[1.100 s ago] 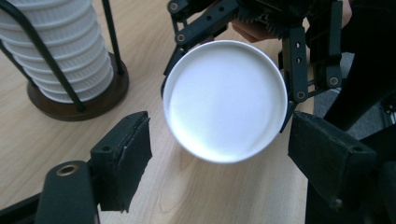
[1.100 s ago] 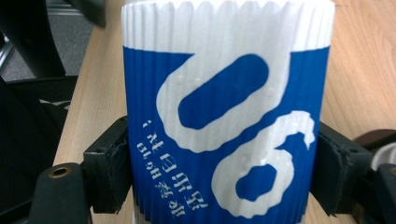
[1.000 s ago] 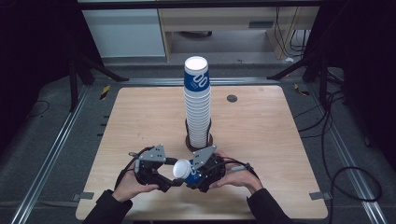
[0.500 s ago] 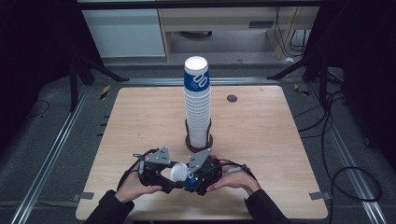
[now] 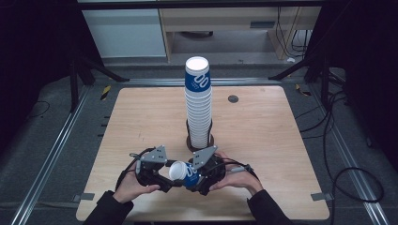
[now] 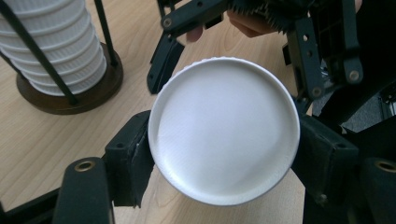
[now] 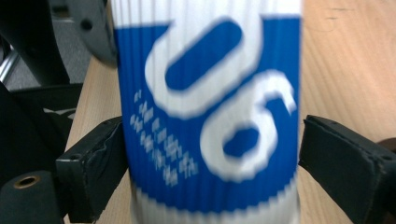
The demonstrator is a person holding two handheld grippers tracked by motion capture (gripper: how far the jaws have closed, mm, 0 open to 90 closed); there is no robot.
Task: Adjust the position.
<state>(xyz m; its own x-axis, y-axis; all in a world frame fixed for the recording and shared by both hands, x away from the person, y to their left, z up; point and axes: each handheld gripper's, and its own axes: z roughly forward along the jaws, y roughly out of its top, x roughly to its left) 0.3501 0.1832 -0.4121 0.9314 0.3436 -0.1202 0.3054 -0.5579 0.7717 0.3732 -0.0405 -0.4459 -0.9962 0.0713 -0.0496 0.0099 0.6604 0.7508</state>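
Paper cup (image 5: 180, 172), blue and white, lies sideways low over the near edge of the table (image 5: 281, 154), between my two grippers. Left gripper (image 5: 162, 174) has it: in the left gripper view my pads (image 6: 130, 161) press both sides of the cup's white bottom end (image 6: 224, 130), jaws closed in tight on it. Right gripper (image 5: 199, 177) sits around the cup's printed wall (image 7: 210, 116); its jaws have just been opening, and in the right gripper view the right pad (image 7: 341, 158) stands clear of the wall with a gap showing (left pad looks at most brushing it, hard to tell, blurred). So I read this as a handover, right letting go, left taking the weight.

Holding by the bottom makes sense to me: it is the stiff end, and the open mouth stays free.

Tall stack of cups (image 5: 198, 108) stands upright in its wire holder (image 5: 199, 140) just behind my grippers, mid-table. Probably this cup goes with that stack, on or off, can't say which. Small dark disc (image 5: 233, 98) sits on the wood beyond, well apart.
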